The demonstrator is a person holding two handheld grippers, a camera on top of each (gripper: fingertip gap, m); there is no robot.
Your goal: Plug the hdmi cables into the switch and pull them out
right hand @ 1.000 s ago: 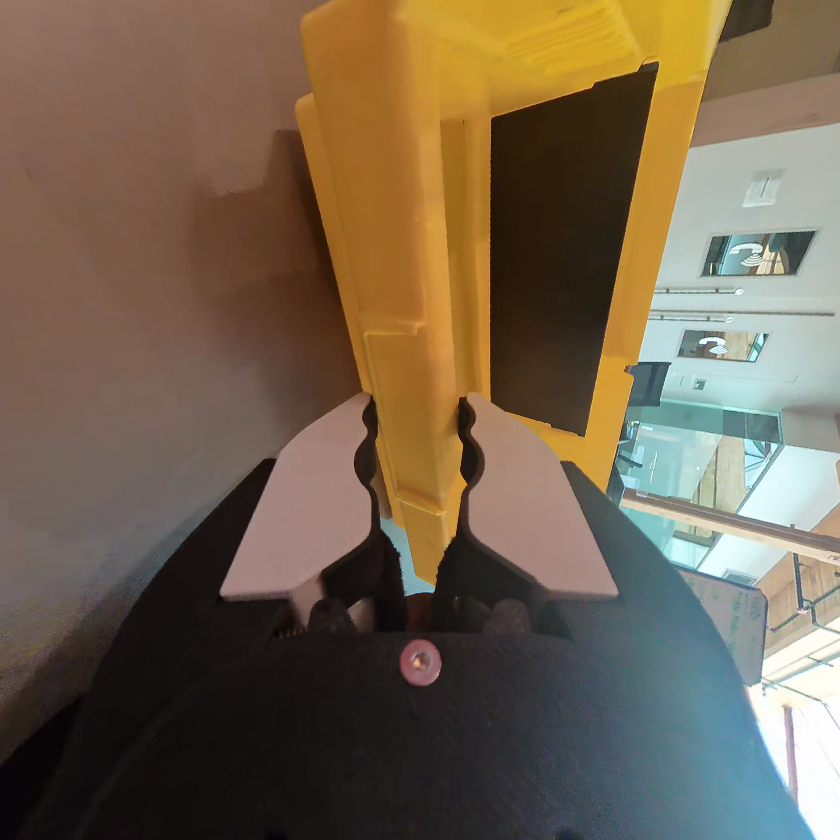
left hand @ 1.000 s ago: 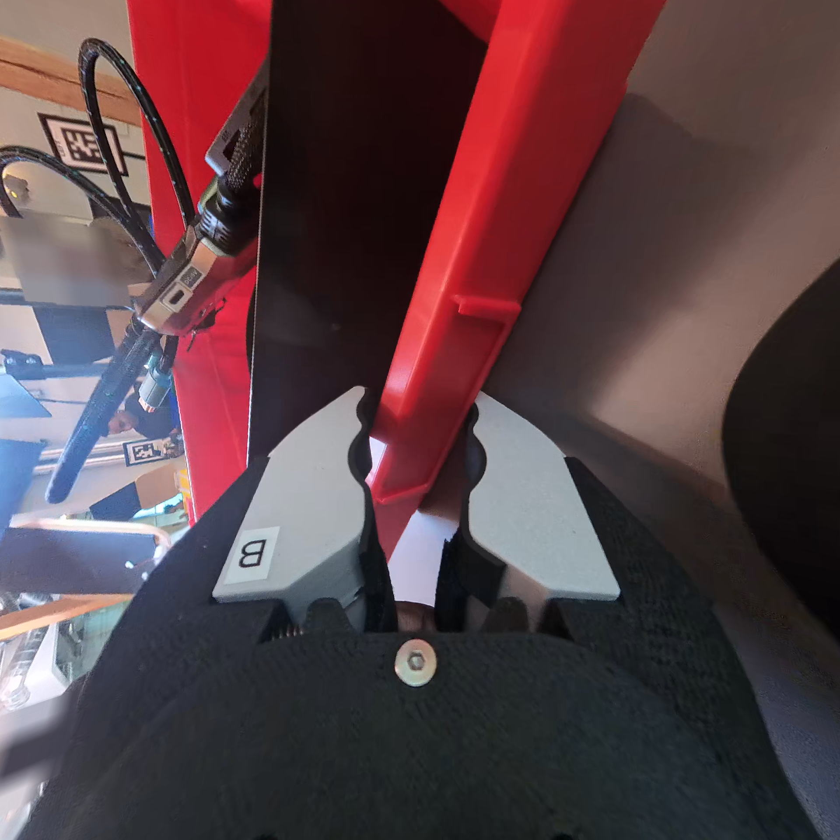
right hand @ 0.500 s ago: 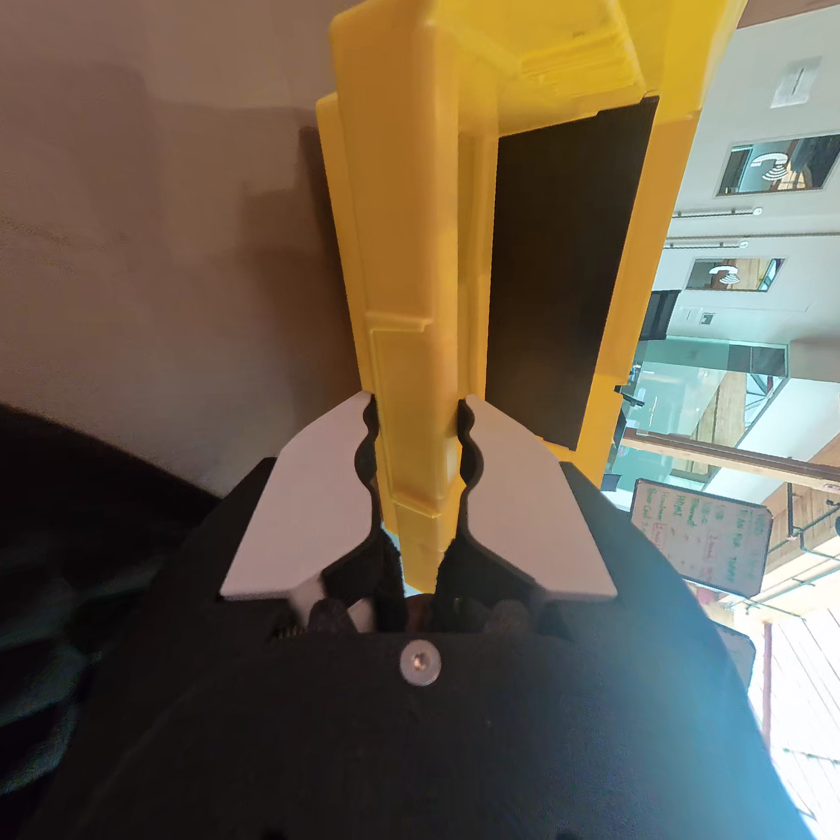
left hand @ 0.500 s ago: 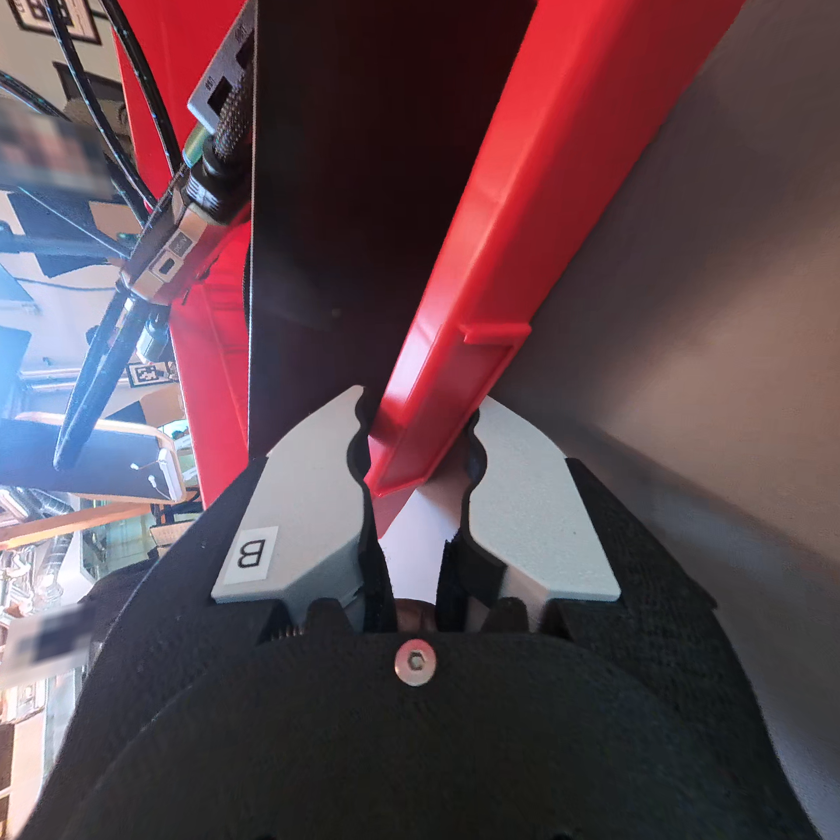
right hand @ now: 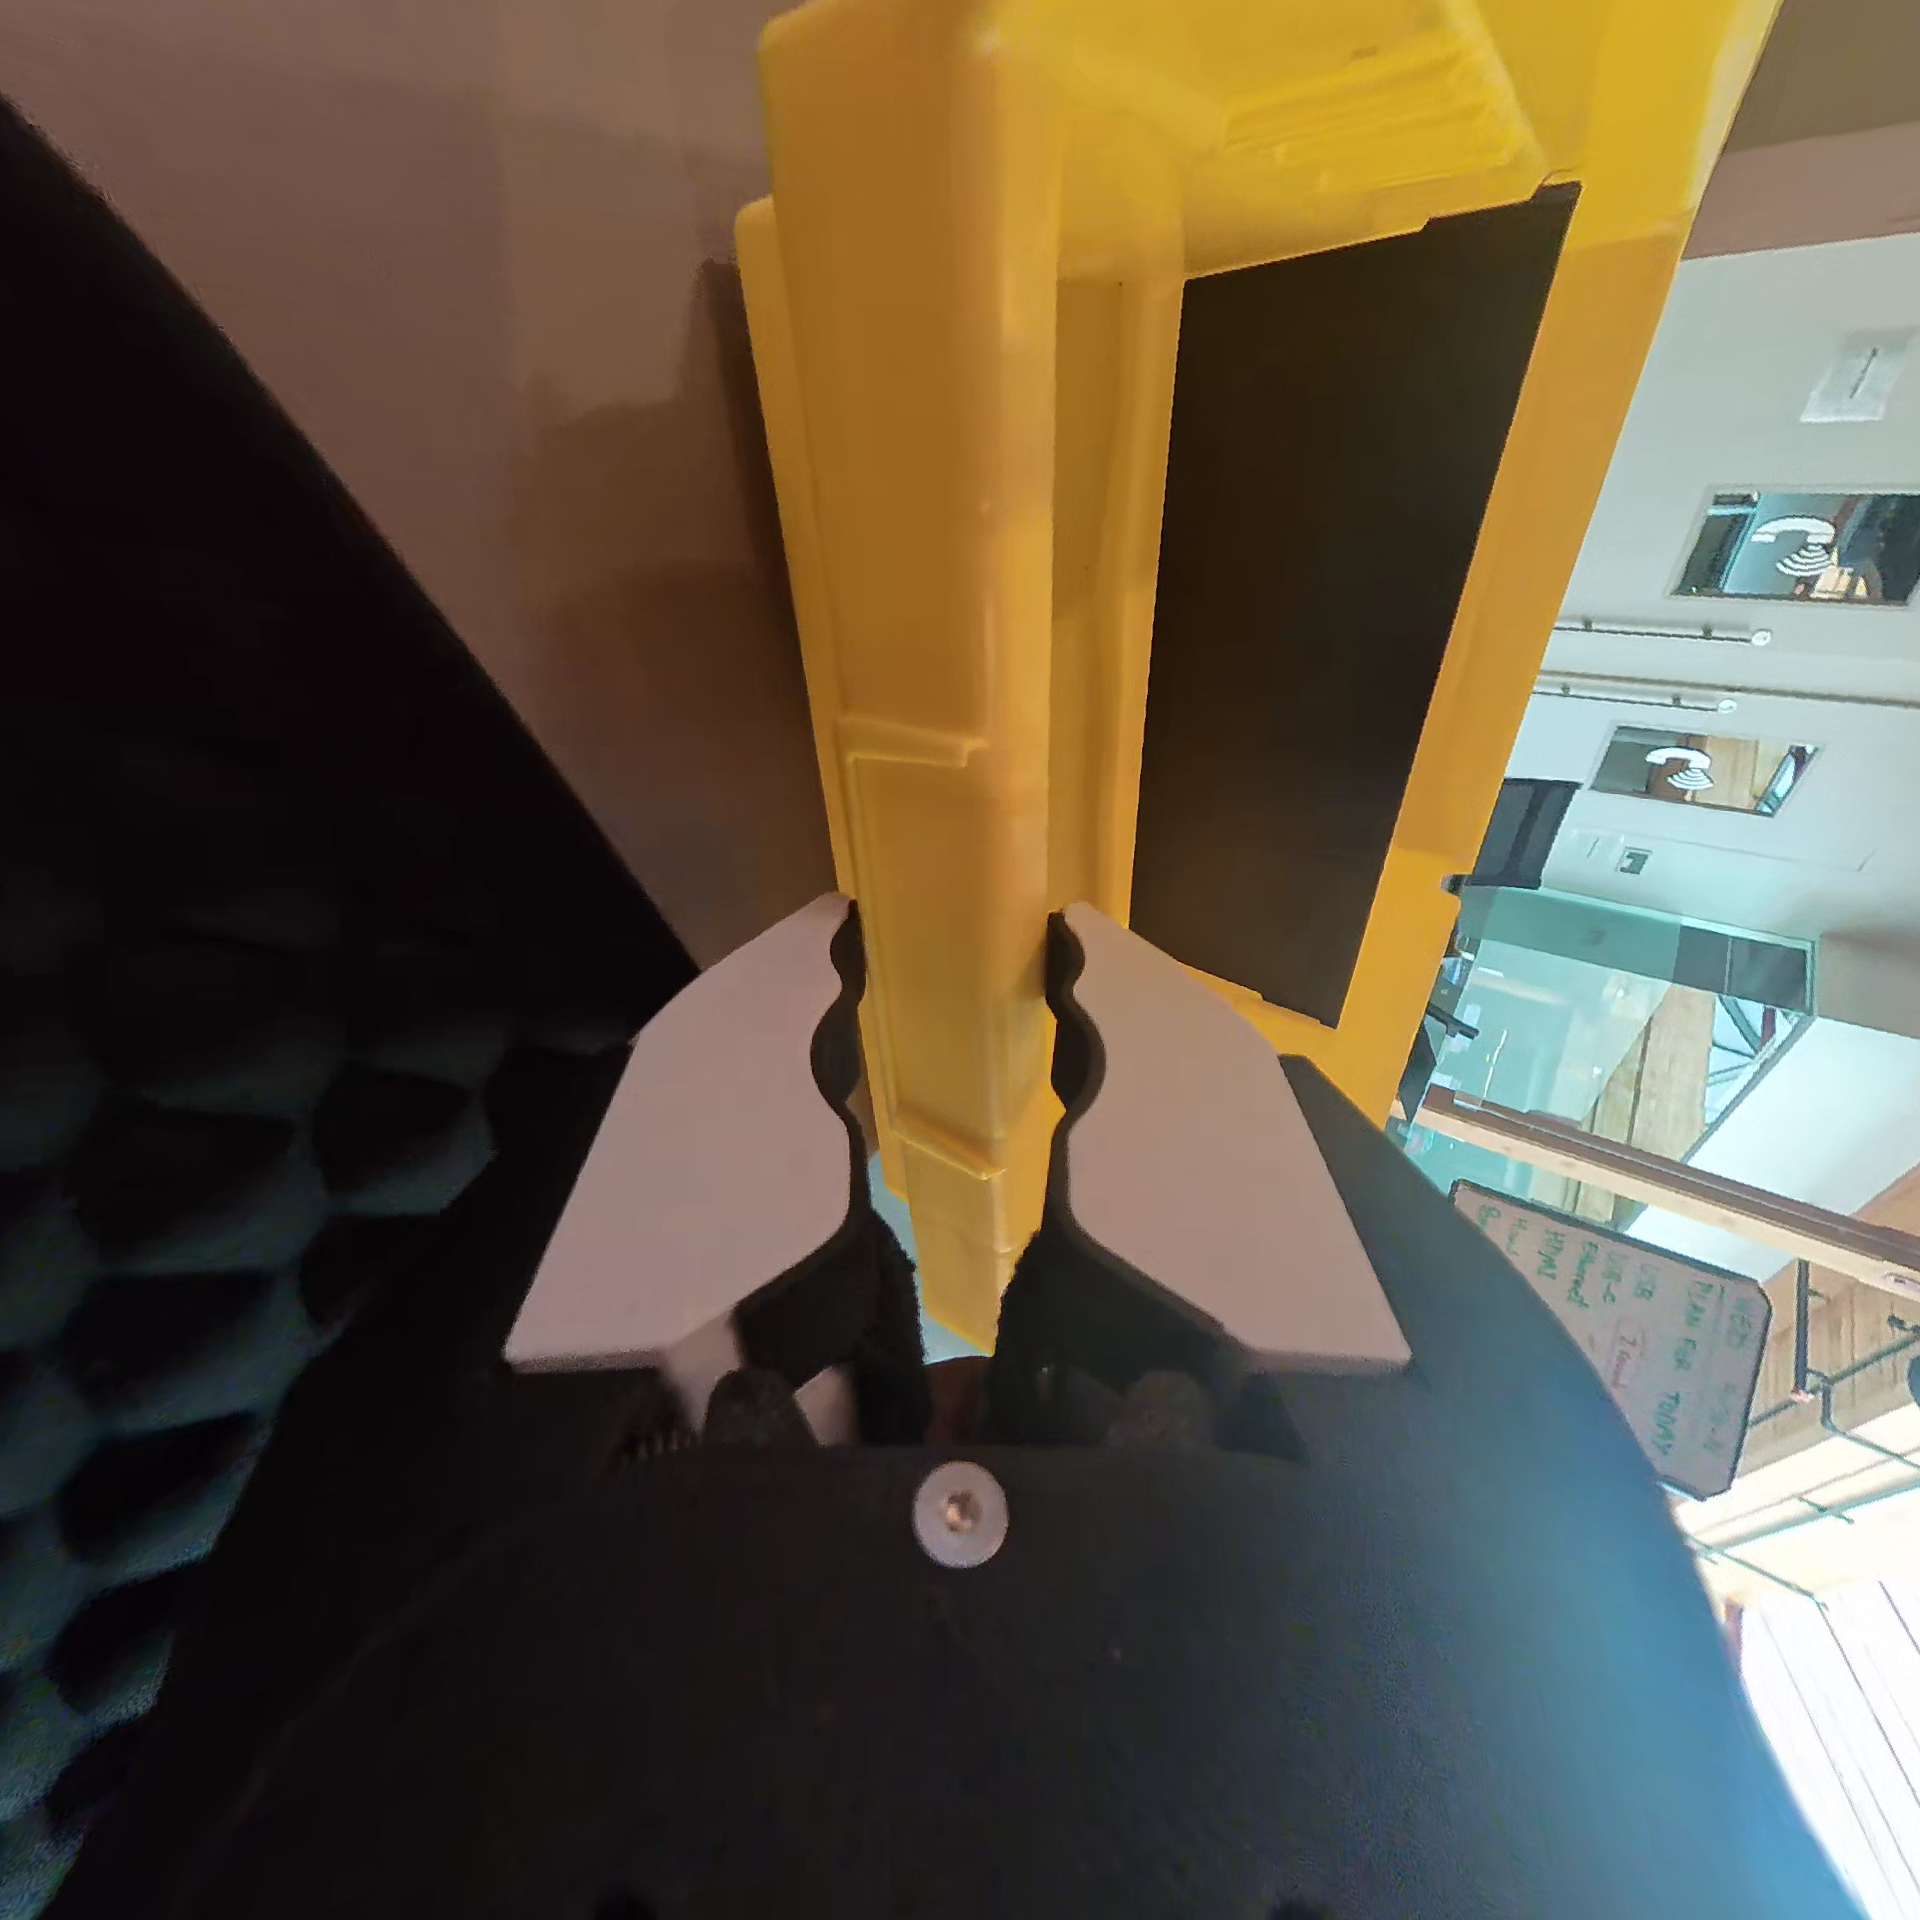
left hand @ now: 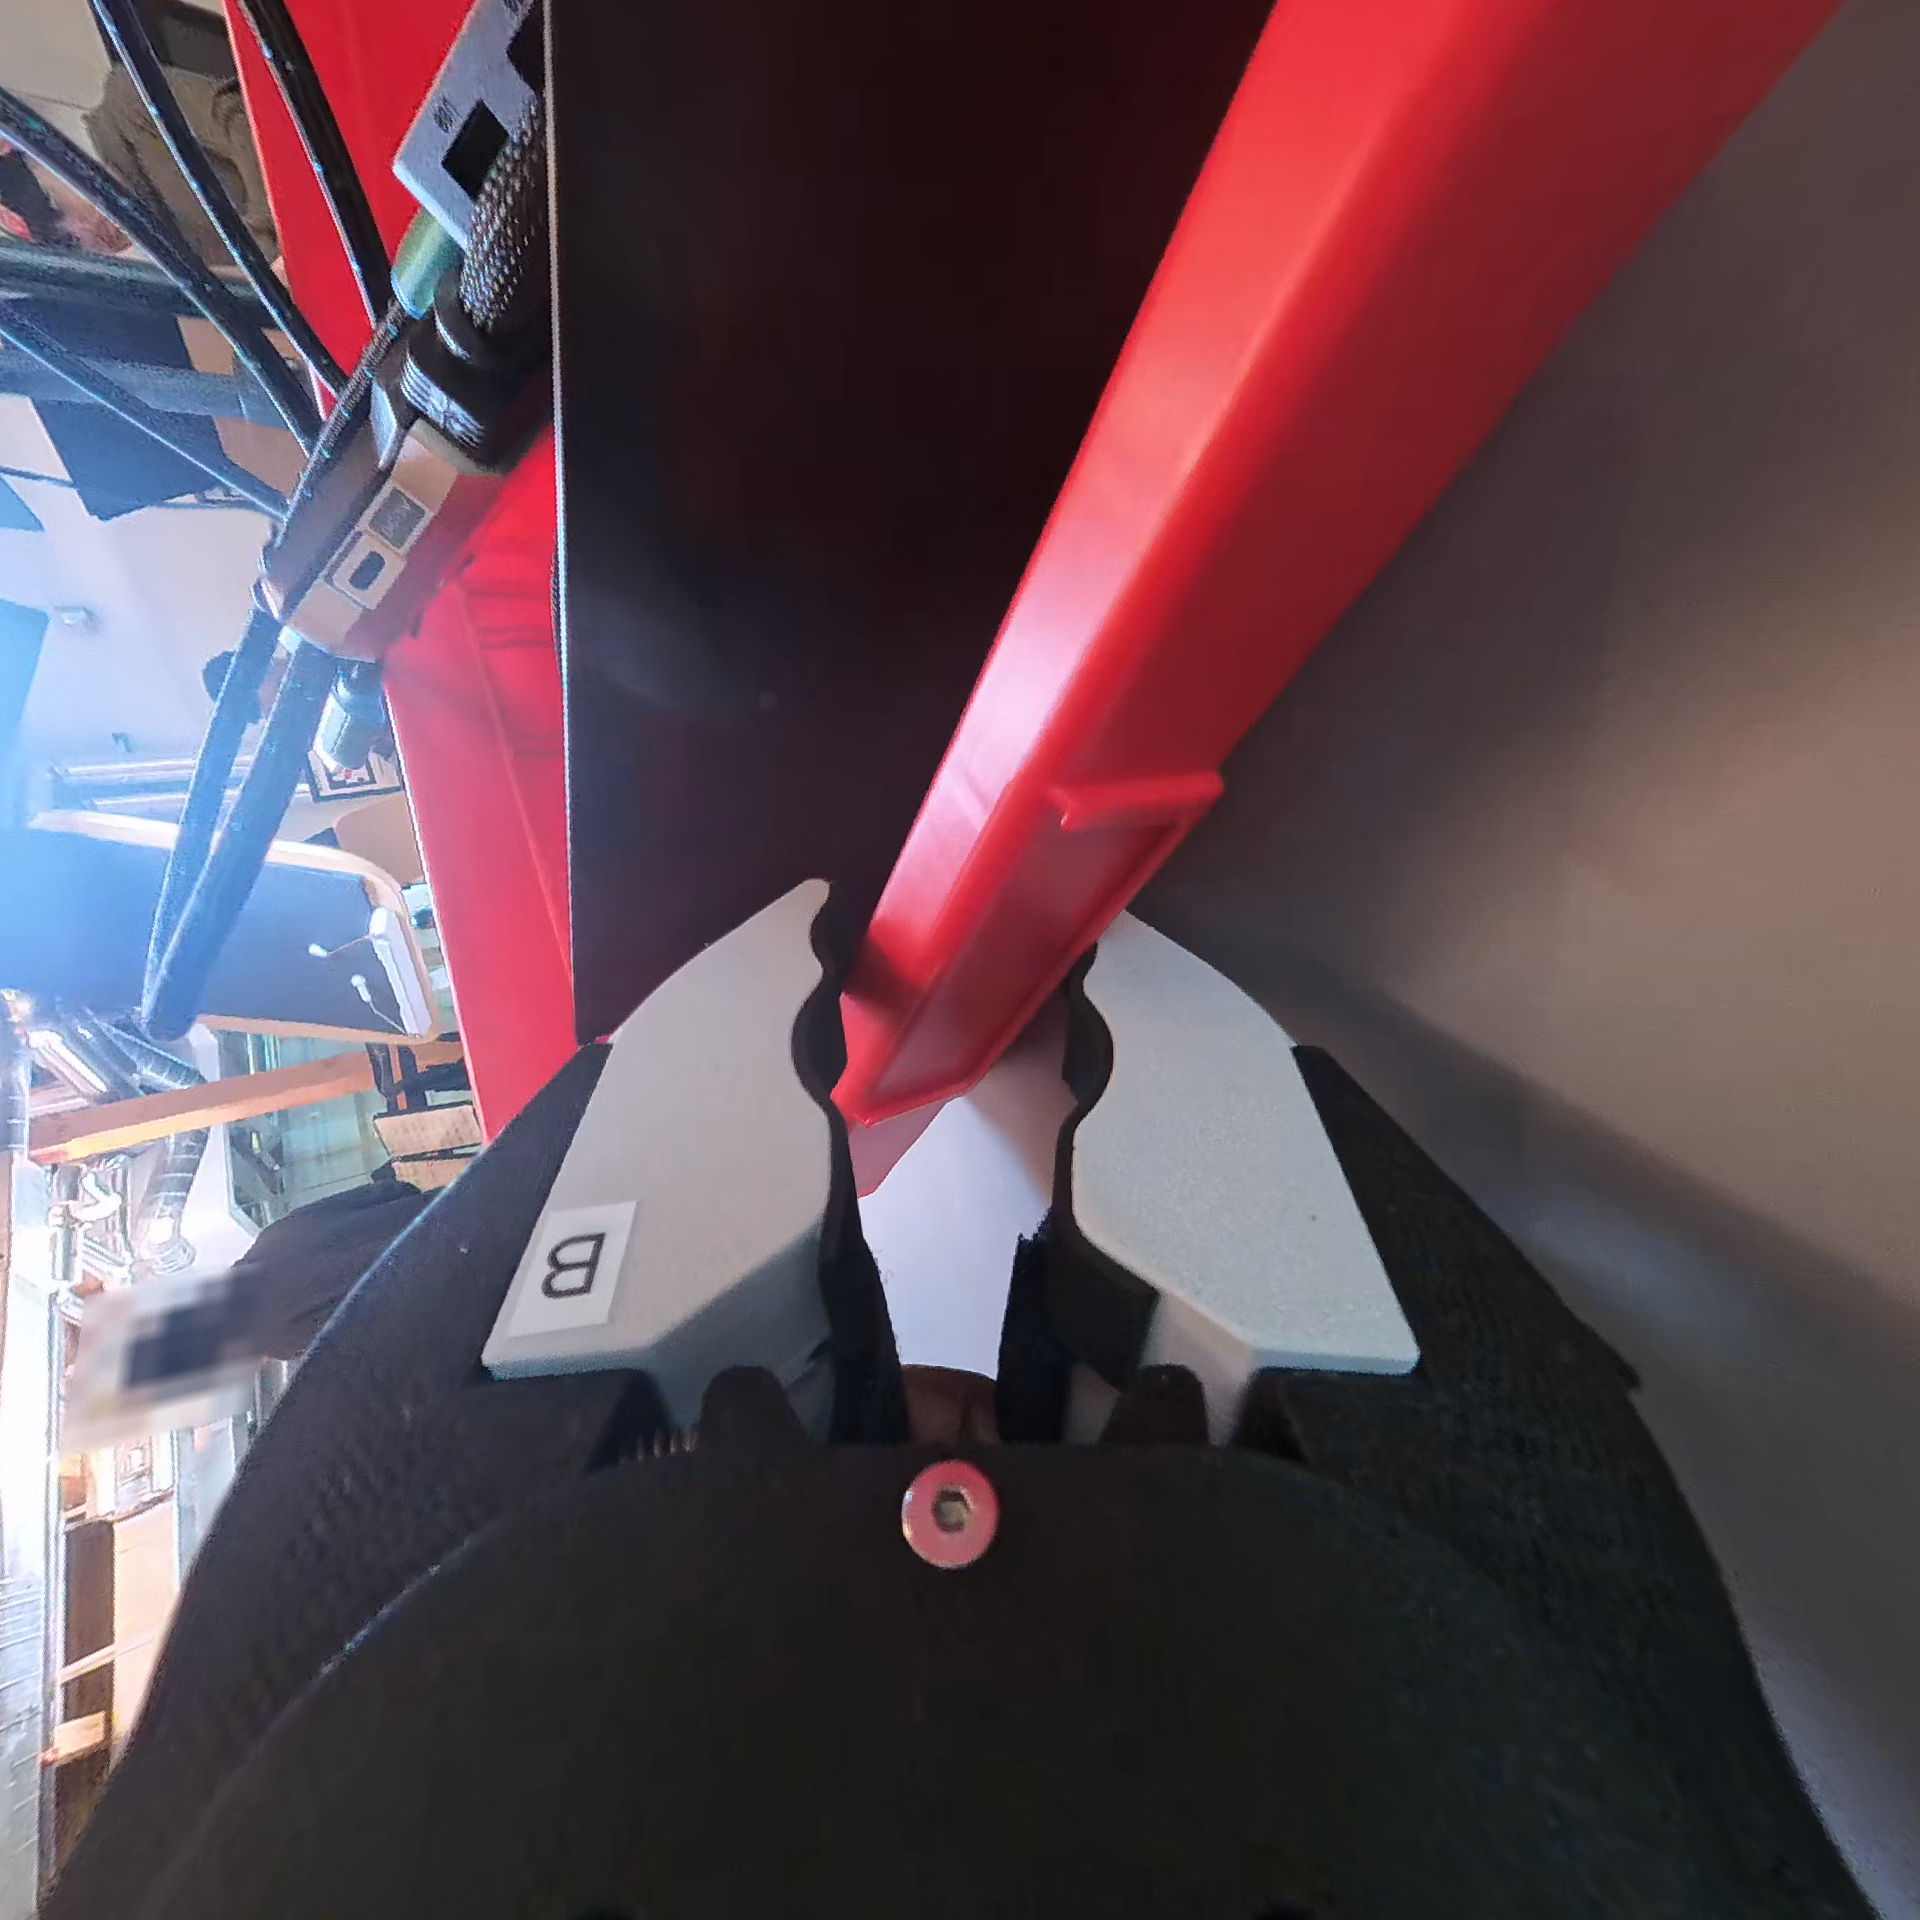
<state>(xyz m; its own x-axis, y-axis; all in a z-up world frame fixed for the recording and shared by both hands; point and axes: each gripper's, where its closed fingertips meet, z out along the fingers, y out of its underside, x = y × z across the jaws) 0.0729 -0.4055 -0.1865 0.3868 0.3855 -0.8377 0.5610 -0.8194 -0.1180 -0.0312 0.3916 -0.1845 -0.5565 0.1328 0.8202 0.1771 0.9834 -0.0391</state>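
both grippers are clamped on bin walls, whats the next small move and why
Probably lower both bins and let go. The left gripper is shut on the red bin, the right gripper on the yellow bin, so neither can take the cables beside the red bin.

left gripper [left hand: 951, 1003] clamped on a red plastic edge, jaws slightly apart; right gripper [right hand: 954, 971] clamped squarely on a yellow plastic bar.
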